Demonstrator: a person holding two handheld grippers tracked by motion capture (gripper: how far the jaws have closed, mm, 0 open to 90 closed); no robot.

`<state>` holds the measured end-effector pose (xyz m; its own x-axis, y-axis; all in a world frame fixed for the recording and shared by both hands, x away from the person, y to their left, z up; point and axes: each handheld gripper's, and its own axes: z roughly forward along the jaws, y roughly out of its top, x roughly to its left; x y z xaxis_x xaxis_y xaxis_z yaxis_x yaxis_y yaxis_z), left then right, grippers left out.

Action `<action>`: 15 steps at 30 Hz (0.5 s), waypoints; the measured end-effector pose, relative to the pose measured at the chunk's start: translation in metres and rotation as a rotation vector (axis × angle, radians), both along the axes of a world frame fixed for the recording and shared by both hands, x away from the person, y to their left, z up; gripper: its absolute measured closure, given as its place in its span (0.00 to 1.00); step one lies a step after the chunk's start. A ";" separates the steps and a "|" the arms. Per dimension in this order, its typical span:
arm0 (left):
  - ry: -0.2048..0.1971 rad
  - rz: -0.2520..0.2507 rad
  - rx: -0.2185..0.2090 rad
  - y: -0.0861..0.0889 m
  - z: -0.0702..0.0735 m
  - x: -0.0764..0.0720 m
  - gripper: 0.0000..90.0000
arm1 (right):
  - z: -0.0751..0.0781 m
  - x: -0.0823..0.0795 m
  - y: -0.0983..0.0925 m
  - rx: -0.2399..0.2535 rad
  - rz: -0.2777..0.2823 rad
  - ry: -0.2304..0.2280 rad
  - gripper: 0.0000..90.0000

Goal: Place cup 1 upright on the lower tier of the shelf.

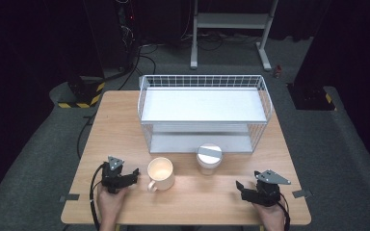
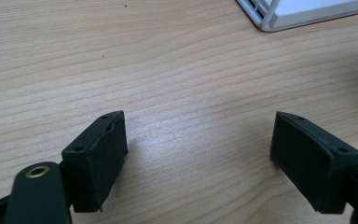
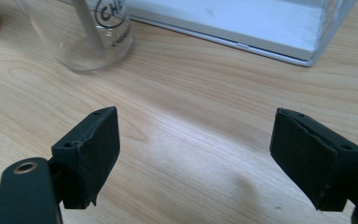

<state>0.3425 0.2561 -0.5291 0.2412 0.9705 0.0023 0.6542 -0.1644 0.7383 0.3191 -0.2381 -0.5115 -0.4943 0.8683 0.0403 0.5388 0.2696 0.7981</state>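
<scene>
My matt black rubbery pads hover over the pale, smooth wood-grain table. Ahead stand a glossy cream ceramic mug, a clear glossy plastic jar and a white-coated wire rack.

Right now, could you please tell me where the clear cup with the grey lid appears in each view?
High view: the clear cup stands just right of centre, right of the cream mug.
Left gripper view: not in this picture.
Right gripper view: top left, its lower part.
Shared landmark: the white wire rack.
</scene>
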 end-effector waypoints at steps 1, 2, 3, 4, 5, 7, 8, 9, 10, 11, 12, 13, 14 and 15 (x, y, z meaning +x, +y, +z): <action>0.000 0.000 0.000 0.000 0.000 0.000 0.21 | 0.000 0.000 0.000 0.000 0.000 0.000 0.18; 0.000 0.001 -0.001 0.000 0.000 0.000 0.21 | 0.000 0.001 0.003 -0.005 0.018 -0.001 0.17; 0.000 0.001 -0.001 0.000 0.000 0.000 0.21 | 0.000 0.001 0.003 -0.005 0.018 -0.001 0.17; 0.001 -0.001 0.000 0.000 0.000 0.000 0.21 | 0.001 0.000 0.007 -0.011 0.034 -0.007 0.17; 0.001 -0.001 0.000 0.000 0.000 0.000 0.21 | 0.001 0.000 0.007 -0.011 0.034 -0.007 0.17; 0.001 -0.001 0.000 0.000 0.000 0.000 0.21 | 0.001 0.000 0.012 -0.008 0.044 -0.007 0.17; 0.001 -0.001 0.000 0.000 0.000 0.000 0.21 | 0.001 0.001 0.016 -0.009 0.061 -0.009 0.17; 0.003 -0.001 0.000 0.000 0.000 0.000 0.21 | 0.001 0.001 0.017 -0.006 0.060 -0.005 0.17; 0.002 -0.001 0.000 0.000 0.000 0.000 0.21 | 0.001 0.001 0.020 -0.003 0.064 -0.006 0.17; 0.002 -0.001 0.000 0.000 0.000 0.000 0.21 | 0.001 0.001 0.020 -0.003 0.064 -0.006 0.17; 0.002 -0.001 0.000 0.000 0.000 0.000 0.21 | 0.002 0.001 0.024 -0.001 0.079 -0.012 0.17; 0.001 0.001 0.000 0.000 0.000 0.000 0.21 | 0.002 0.002 0.025 0.000 0.082 -0.011 0.16; 0.001 0.000 0.000 0.000 0.000 0.000 0.21 | 0.002 0.002 0.027 0.001 0.090 -0.009 0.16; 0.004 -0.001 0.000 0.000 0.000 0.000 0.21 | 0.002 0.002 0.029 -0.001 0.096 -0.007 0.16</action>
